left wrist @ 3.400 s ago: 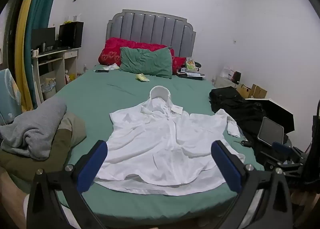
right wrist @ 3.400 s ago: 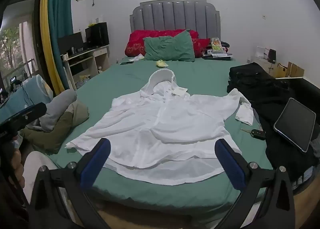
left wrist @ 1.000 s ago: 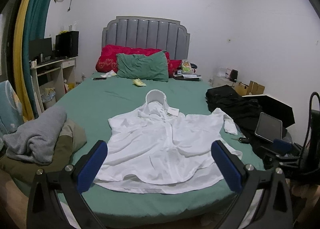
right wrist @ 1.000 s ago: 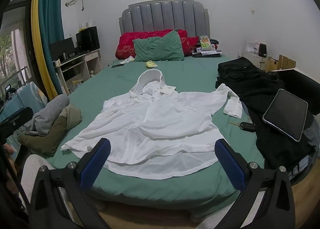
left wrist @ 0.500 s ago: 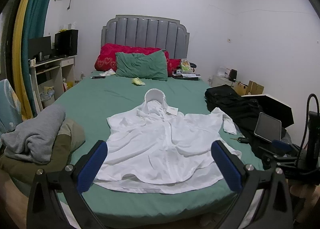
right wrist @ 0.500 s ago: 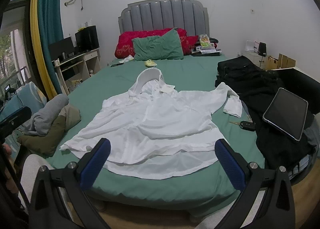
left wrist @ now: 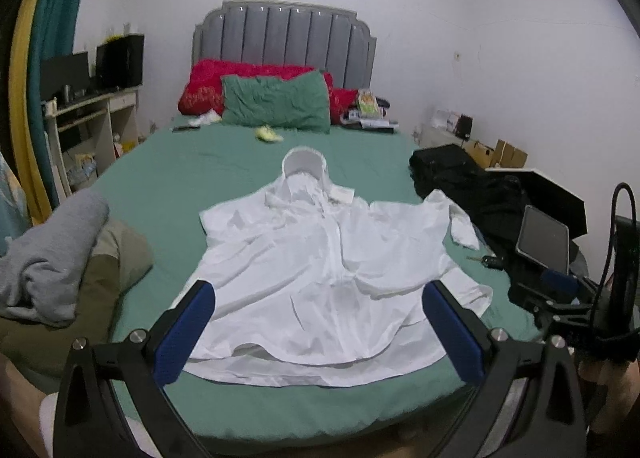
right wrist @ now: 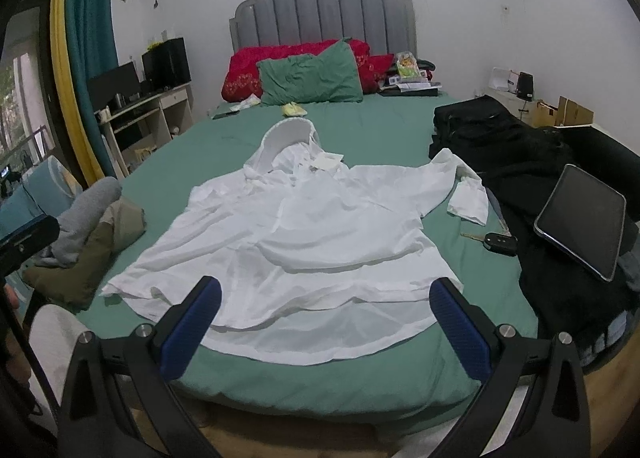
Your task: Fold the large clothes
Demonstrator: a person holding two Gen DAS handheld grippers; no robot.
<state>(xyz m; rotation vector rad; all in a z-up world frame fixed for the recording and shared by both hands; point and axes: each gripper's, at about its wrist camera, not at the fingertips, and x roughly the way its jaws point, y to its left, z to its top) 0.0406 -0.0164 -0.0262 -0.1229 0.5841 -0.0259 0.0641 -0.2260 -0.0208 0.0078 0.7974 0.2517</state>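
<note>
Both cameras have crept closer to the bed [right wrist: 380, 130] since a moment ago, otherwise nothing's been touched. Our left gripper [left wrist: 320, 332] and right gripper [right wrist: 326, 328] are spread wide, holding nothing. White hooded jacket [right wrist: 304, 242] lies flat mid-bed, hood toward the pillows. Looks thin, floppy, probably slippery, so we'd pinch a sleeve cuff or hem corner. No containers here really.

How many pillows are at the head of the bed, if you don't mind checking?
2: a green pillow in front, and a red pillow behind it, against the headboard. Others may be hidden behind them.
</note>
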